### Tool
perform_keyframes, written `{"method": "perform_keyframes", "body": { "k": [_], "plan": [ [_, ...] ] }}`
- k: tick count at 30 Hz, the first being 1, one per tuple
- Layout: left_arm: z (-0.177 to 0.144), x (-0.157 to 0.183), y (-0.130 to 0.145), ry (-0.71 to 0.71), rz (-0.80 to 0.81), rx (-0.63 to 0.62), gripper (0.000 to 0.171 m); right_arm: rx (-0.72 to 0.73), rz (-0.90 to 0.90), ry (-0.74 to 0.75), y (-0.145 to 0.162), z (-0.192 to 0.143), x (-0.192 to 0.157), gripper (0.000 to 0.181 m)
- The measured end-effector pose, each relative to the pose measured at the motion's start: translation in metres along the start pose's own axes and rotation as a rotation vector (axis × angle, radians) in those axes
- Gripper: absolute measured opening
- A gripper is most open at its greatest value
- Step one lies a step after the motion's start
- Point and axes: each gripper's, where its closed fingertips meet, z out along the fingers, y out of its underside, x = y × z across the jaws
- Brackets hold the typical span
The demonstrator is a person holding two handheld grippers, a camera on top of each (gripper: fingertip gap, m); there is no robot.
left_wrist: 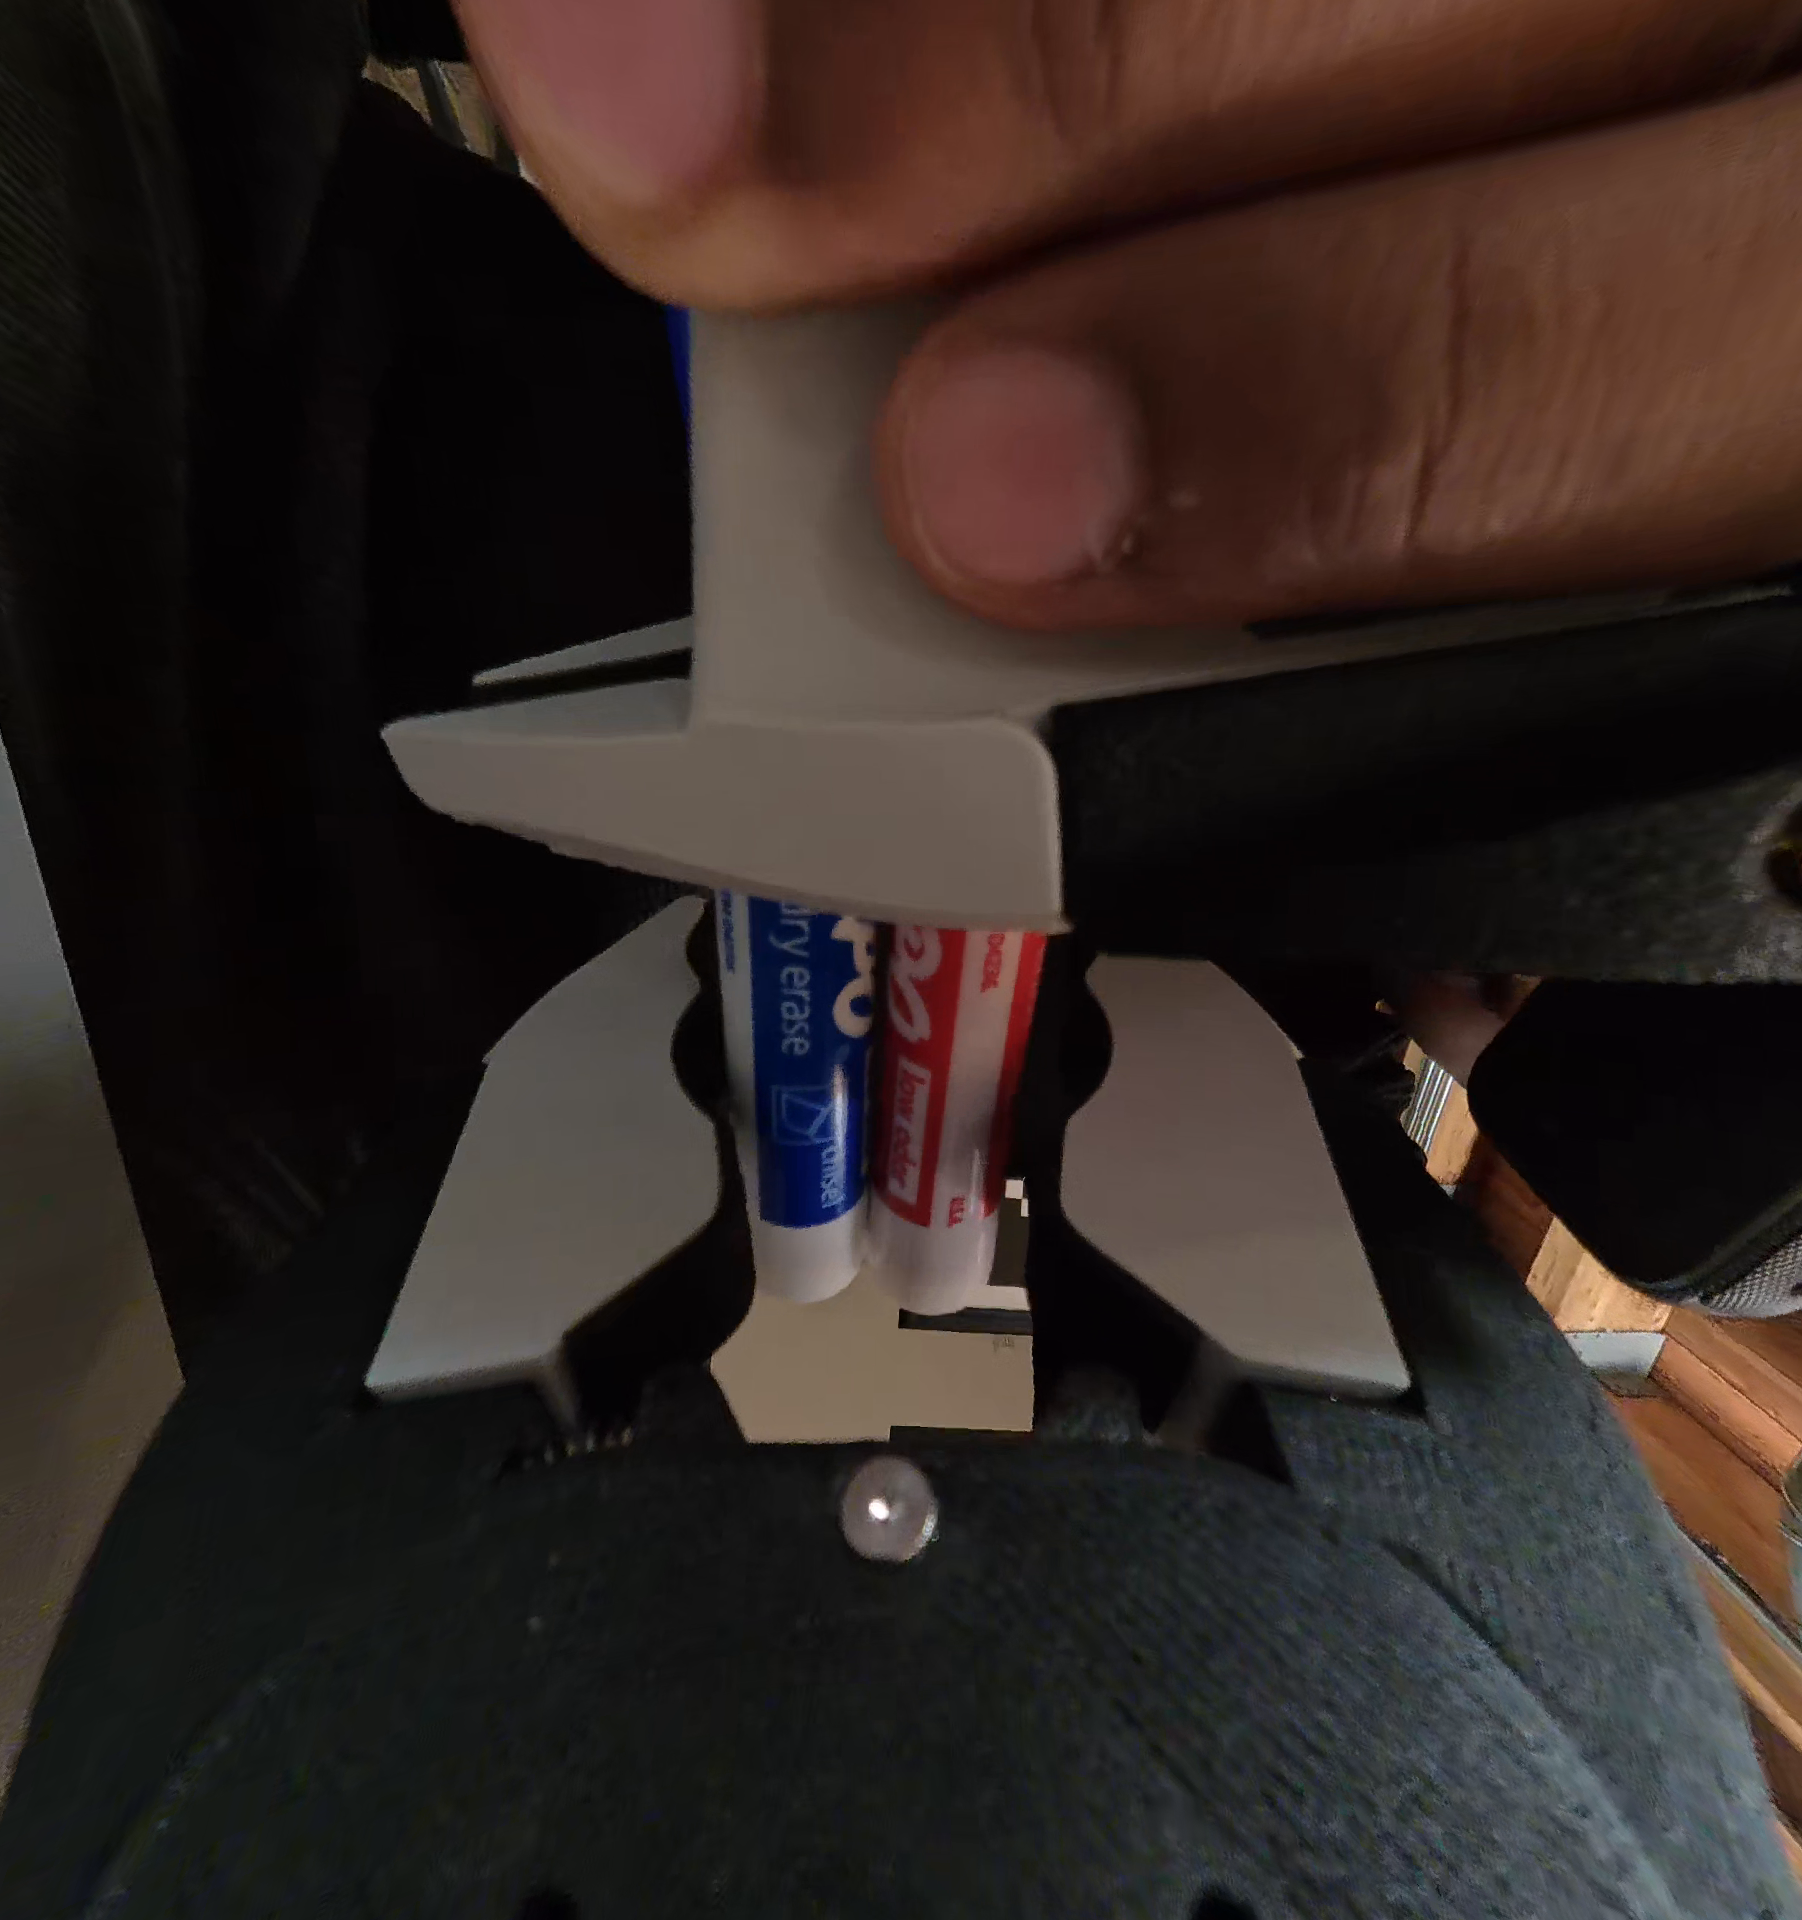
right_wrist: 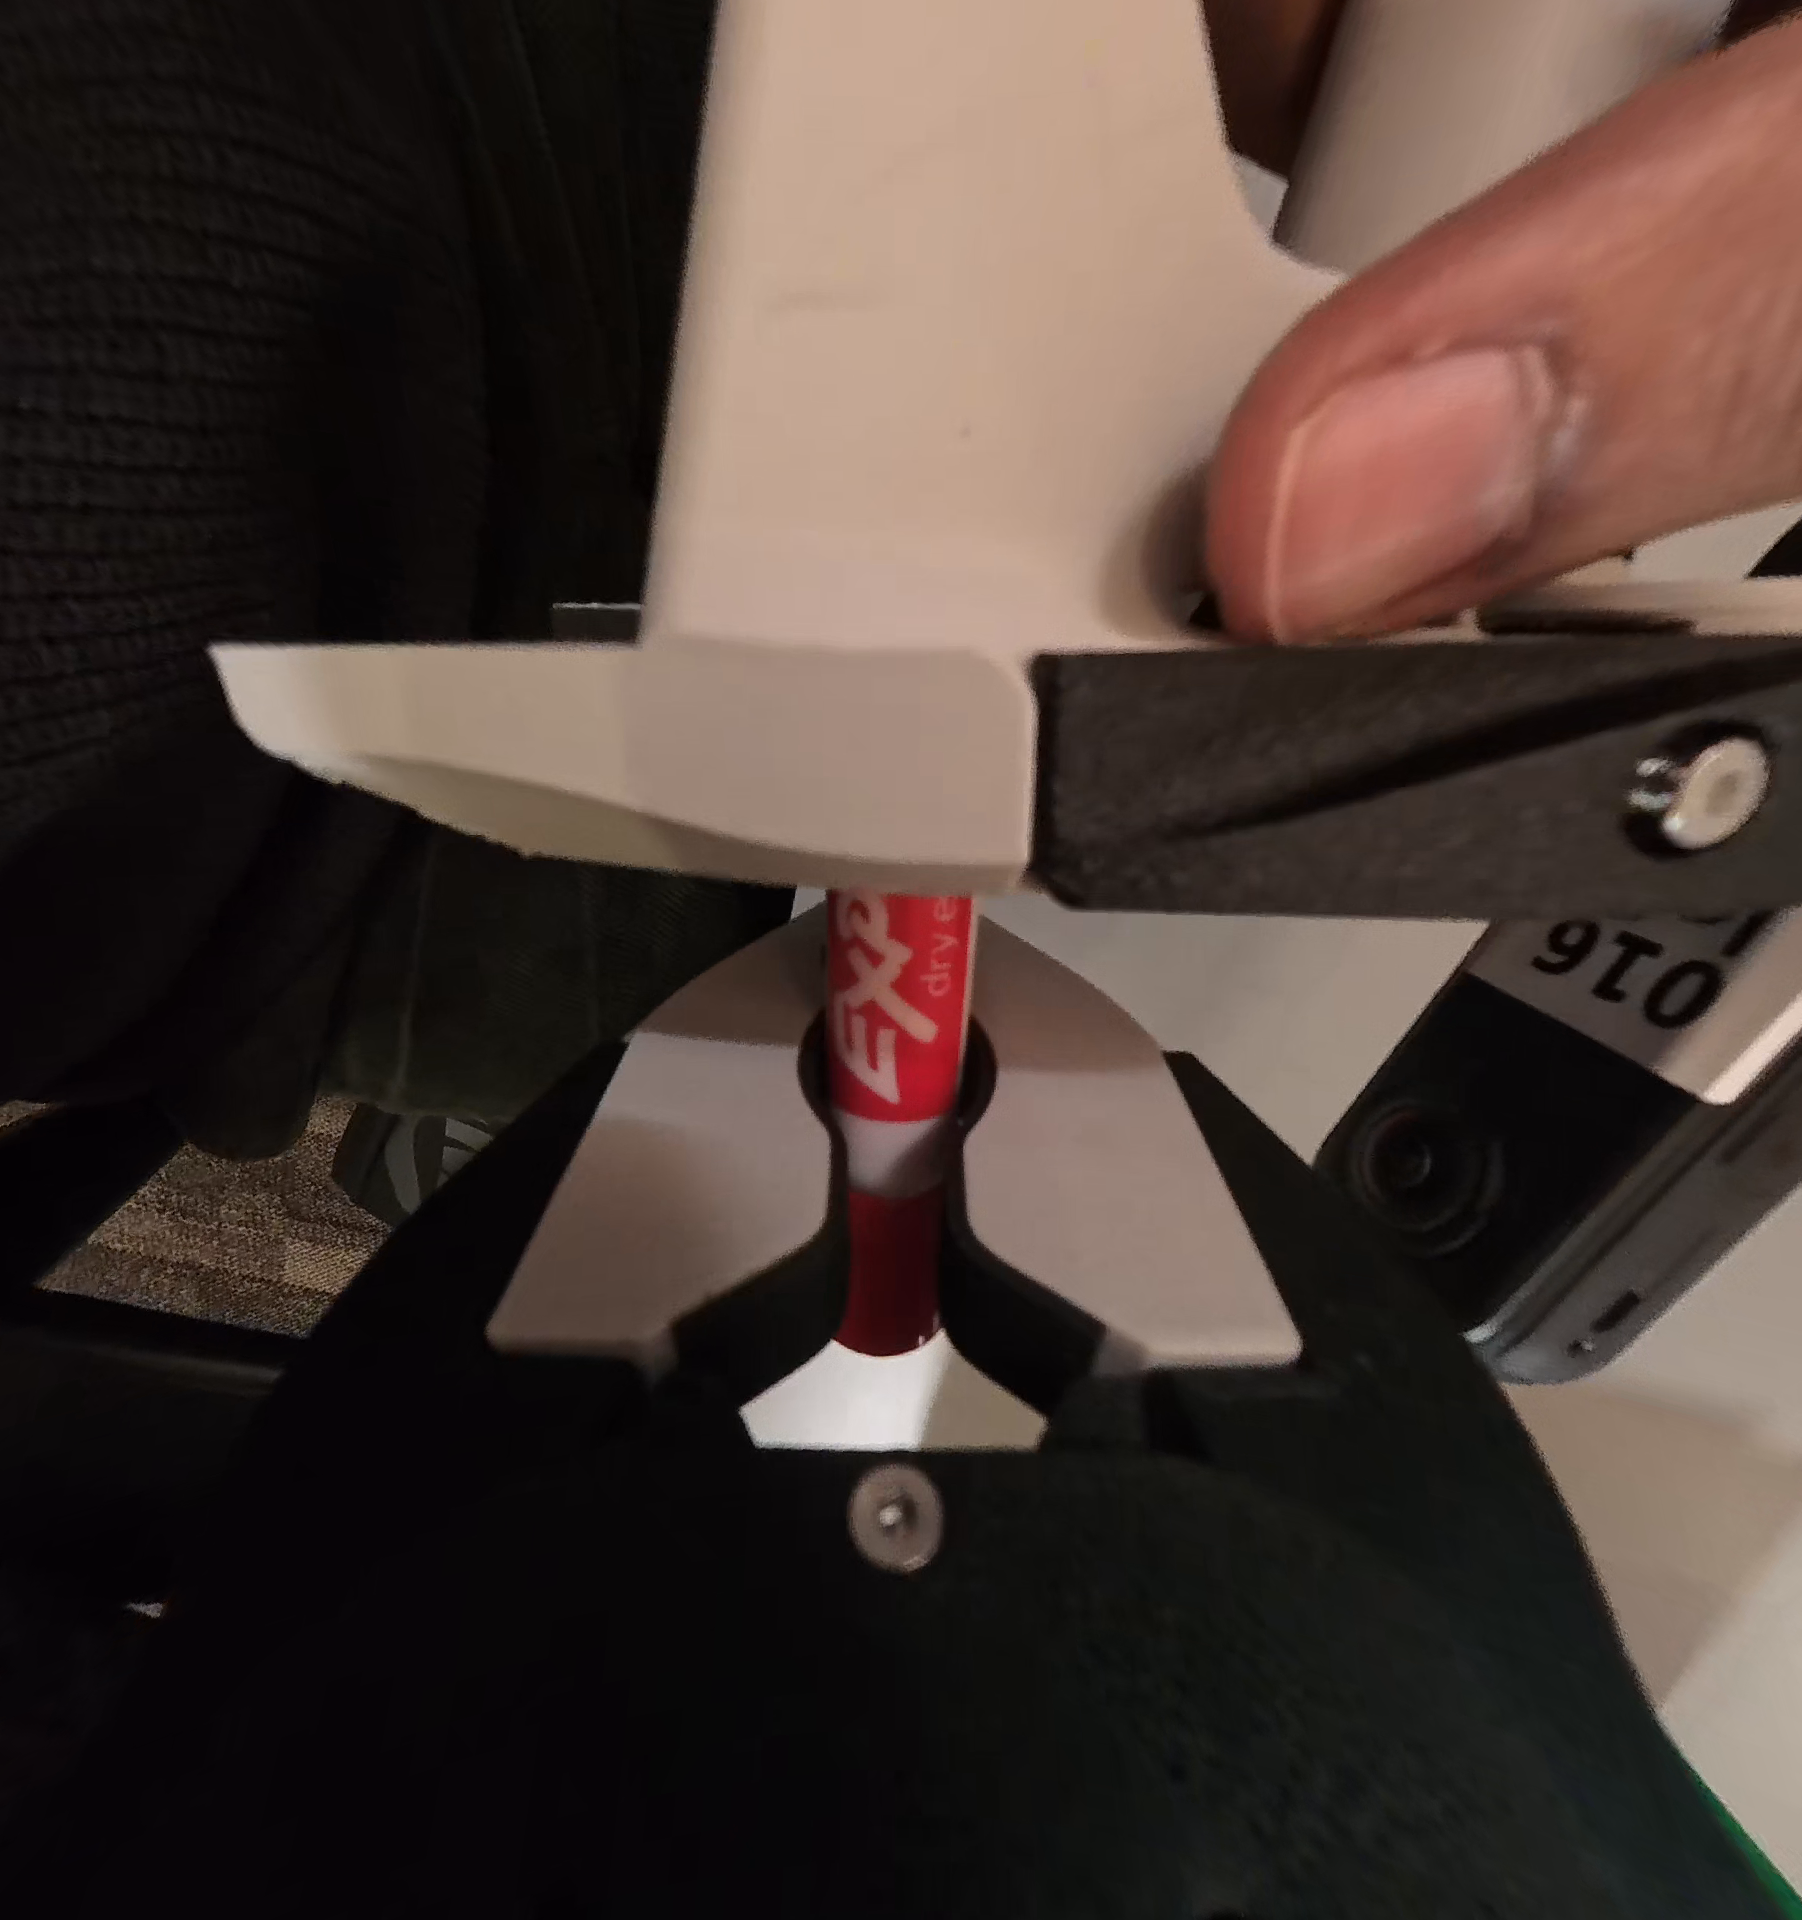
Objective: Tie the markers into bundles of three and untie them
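From my left wrist view: left gripper (left_wrist: pixel 881 1101) jaws nearly closed, pinching two markers side by side, blue marker (left_wrist: pixel 798 1112) left of red marker (left_wrist: pixel 944 1122), both touching and upright between the jaws. Both carry printed labels, which I won't read out. A hand (left_wrist: pixel 1240 312) grips a grey handle (left_wrist: pixel 772 623) directly above the markers. Right wrist view: right gripper (right_wrist: pixel 892 1132) jaws clamped tight on a single red marker (right_wrist: pixel 897 1018), labelled too. A thumb (right_wrist: pixel 1416 468) presses the other gripper's pale body (right_wrist: pixel 876 416) above that marker; a black camera (right_wrist: pixel 1499 1195) sits to its right.
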Motion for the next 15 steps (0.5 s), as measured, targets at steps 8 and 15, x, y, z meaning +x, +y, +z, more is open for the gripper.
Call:
{"method": "perform_keyframes", "body": {
  "k": [8, 15],
  "plan": [
    [-0.0002, -0.0003, 0.0004, 0.032, 0.005, -0.008, 0.052, -0.009, -0.013, -0.007, -0.0034, 0.0018, 0.0005, 0.014],
    [0.0005, 0.0002, 0.0032, 0.07, 0.018, -0.022, 0.045, -0.01, -0.021, -0.013, -0.0039, 0.0038, 0.0009, 0.014]
  ]
}}
